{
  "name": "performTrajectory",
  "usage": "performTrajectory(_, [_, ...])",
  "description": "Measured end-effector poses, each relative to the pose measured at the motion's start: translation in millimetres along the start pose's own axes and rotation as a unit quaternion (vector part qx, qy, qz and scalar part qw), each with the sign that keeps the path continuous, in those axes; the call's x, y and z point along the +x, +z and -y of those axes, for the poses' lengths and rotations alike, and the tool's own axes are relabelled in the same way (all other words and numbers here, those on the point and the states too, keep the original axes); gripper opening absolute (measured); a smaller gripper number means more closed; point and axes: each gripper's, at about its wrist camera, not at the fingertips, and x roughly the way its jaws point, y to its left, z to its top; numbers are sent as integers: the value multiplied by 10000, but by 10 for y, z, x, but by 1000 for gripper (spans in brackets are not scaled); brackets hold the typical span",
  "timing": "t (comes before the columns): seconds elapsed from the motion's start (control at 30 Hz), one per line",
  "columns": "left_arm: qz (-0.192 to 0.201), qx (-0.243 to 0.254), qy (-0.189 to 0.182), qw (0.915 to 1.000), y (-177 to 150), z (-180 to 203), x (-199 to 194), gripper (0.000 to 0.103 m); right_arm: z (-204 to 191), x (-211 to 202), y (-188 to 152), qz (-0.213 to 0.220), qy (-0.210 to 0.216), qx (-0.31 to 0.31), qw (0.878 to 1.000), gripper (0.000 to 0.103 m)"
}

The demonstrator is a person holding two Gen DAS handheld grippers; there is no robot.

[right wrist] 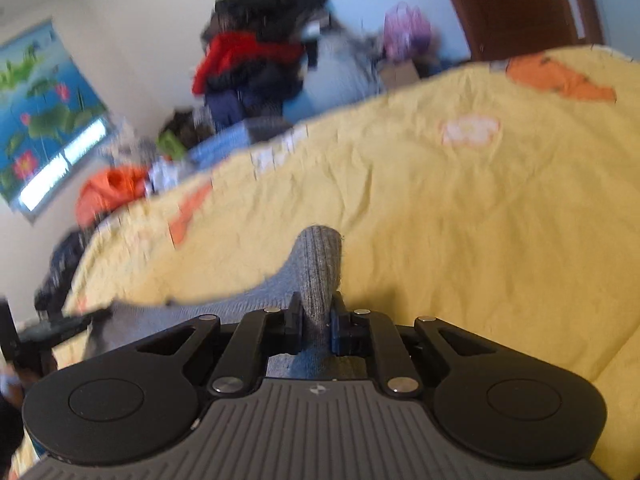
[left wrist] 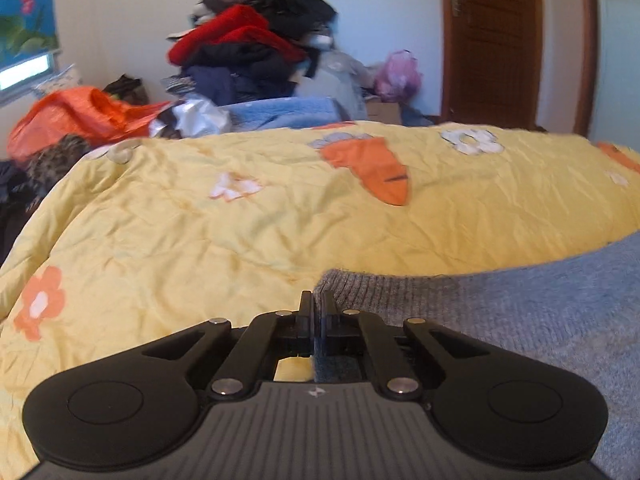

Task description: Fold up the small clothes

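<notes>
Left gripper (left wrist: pixel 317 300): black fingers pinched together on the ribbed edge of the grey knitted garment (left wrist: pixel 520 312), thin fold of knit caught between the pads. Garment lies on the yellow quilted bedspread with orange carrot and flower print (left wrist: pixel 240 232), spreading off to the right of the left wrist view

Right gripper (right wrist: pixel 316 304): fingers clamped on a bunched ribbed piece of the same grey knit (right wrist: pixel 320 264), which sticks up past the fingertips; rest of the knit trails left across the bedspread (right wrist: pixel 480 220). Right view is tilted and blurred

Background: pile of red, black and navy clothes (left wrist: pixel 256 36) against the white wall, orange plastic bag (left wrist: pixel 72 116), folded blue towel (left wrist: pixel 288 112), pink bag (left wrist: pixel 398 76), brown wooden door (left wrist: pixel 492 40), lotus picture (right wrist: pixel 36 112)
</notes>
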Motion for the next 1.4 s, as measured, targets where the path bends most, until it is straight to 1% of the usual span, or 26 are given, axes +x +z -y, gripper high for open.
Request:
performTrajectory(0.03, [-207, -75, 44, 9997, -22, -40, 84, 2, 21, 33, 1, 58, 1, 46, 10000, 18])
performTrajectory(0.07, [-343, -96, 121, 9993, -64, -46, 157, 2, 43, 129, -26, -58, -145, 74, 9999, 18])
performTrajectory(0.13, [-280, 203, 216, 9992, -122, 44, 171, 3, 78, 329, -121, -227, -470, -88, 9986, 18])
performTrajectory(0.2, [-148, 374, 299, 9987, -131, 99, 103, 7, 75, 306, -139, -41, -486, 16, 9988, 23])
performTrajectory(0.23, [-99, 313, 361, 9988, -113, 83, 46, 7, 82, 269, -135, -5, -514, 149, 9986, 45])
performTrajectory(0.27, [-40, 219, 614, 9979, -87, 67, -33, 8, 83, 218, -124, -9, -632, 260, 9977, 67])
performTrajectory(0.3, [106, 118, 979, 9951, -62, 61, -163, 8, 52, 142, -113, 75, -773, 250, 9967, 69])
performTrajectory(0.33, [301, 41, 1240, 9918, -45, 93, -298, 9, -11, 36, -114, 267, -857, 90, 9959, 67])
performTrajectory(0.37, [553, -45, 1321, 9897, -32, 161, -464, 9, -108, -100, -129, 492, -878, -148, 9948, 67])
performTrajectory(0.4, [754, -109, 1143, 9905, -41, 256, -591, 9, -221, -213, -159, 692, -868, -376, 9931, 67])
performTrajectory(0.43, [828, -50, 737, 9938, -59, 387, -677, 9, -338, -279, -191, 783, -834, -525, 9921, 68])
performTrajectory(0.47, [725, 80, 305, 9969, -87, 547, -685, 9, -452, -290, -210, 748, -748, -614, 9925, 70])
performTrajectory(0.53, [199, 199, -151, 9995, -193, 803, -520, 10, -656, -137, -328, 458, -671, -846, 9931, 70])
performTrajectory(0.6, [-257, 230, -34, 9994, -340, 919, -287, 9, -817, 140, -485, 79, -986, -1351, 9859, 71])
performTrajectory(0.63, [31, 279, 70, 9996, -413, 932, -302, 9, -857, 269, -564, -49, -1281, -1626, 9783, 71])
performTrajectory(0.7, [239, 420, 172, 9987, -517, 931, -295, 9, -852, 401, -708, 25, -1688, -2102, 9630, 84])
performTrajectory(0.73, [283, 395, 153, 9987, -533, 917, -301, 9, -789, 403, -731, 82, -1730, -2112, 9620, 96])
performTrajectory(0.77, [281, 337, 127, 9990, -527, 898, -305, 9, -680, 409, -720, 26, -1776, -1854, 9665, 101])
performTrajectory(0.8, [279, 255, 90, 9992, -518, 875, -302, 9, -554, 375, -665, -1, -1604, -1426, 9767, 101])
performTrajectory(0.83, [286, 191, 66, 9994, -518, 862, -294, 9, -504, 341, -627, 49, -1548, -1283, 9796, 101])
performTrajectory(1.0, [321, 14, -30, 9995, -544, 828, -306, 9, -643, 356, -630, -71, -1784, -1543, 9718, 99])
performTrajectory(1.07, [324, -113, -116, 9993, -551, 787, -291, 9, -764, 234, -589, 109, -1805, -1399, 9735, 90])
performTrajectory(1.17, [322, -199, -173, 9991, -555, 760, -288, 9, -1085, 101, -505, 433, -1253, -1301, 9826, 96])
performTrajectory(1.27, [322, -202, -174, 9991, -554, 754, -287, 9, -1368, 318, -477, 166, -915, -1426, 9854, 97])
performTrajectory(1.37, [324, -218, -186, 9991, -554, 755, -286, 9, -1389, 730, -511, -309, -1080, -1381, 9840, 97])
performTrajectory(1.4, [325, -230, -197, 9990, -554, 751, -282, 9, -1355, 835, -551, -343, -1168, -1410, 9825, 97])
